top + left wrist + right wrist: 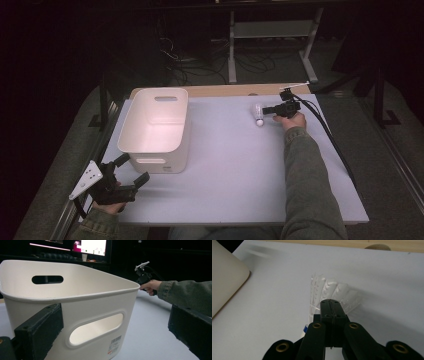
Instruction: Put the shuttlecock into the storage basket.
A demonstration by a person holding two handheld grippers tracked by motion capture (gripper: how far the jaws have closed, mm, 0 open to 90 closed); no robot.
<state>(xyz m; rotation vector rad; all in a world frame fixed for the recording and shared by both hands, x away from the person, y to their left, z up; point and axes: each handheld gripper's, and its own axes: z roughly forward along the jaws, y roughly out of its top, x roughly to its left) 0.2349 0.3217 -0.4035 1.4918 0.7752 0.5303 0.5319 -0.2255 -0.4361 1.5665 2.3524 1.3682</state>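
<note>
- Right tongs [265,111] at about 1 o'clock on the worktop [235,165], jaws pressed together and pointing toward 9 o'clock.
- From the right gripper view, right tongs [331,305] closed flat, one jaw face against the other, lying over the feather skirt of a white shuttlecock [332,293]; whether any feather sits pinched between them cannot be told.
- Shuttlecock [258,115] resting on the worktop right at the jaw tips, rounded cork end toward 6 o'clock, a blue band just visible near the cork in the right gripper view.
- Right hand [291,120] wrapped round the gripper handle, green sleeve running down toward 5 o'clock, black cable trailing off along the worktop's 3 o'clock edge.
- Left tongs [135,170] at about 7 o'clock, spread wide with nothing between the jaws, held by the left hand [109,202], grey three-cornered plate on top.
- From the left gripper view, jaws far apart, framing the near wall of a white bin [75,307].
- White bin [156,127] standing upright at about 10 o'clock, just beyond the left tongs and apart from them, handle slots in its end walls, barcode label low on the near wall.
- Shuttlecock well apart from the bin, outside it.
</note>
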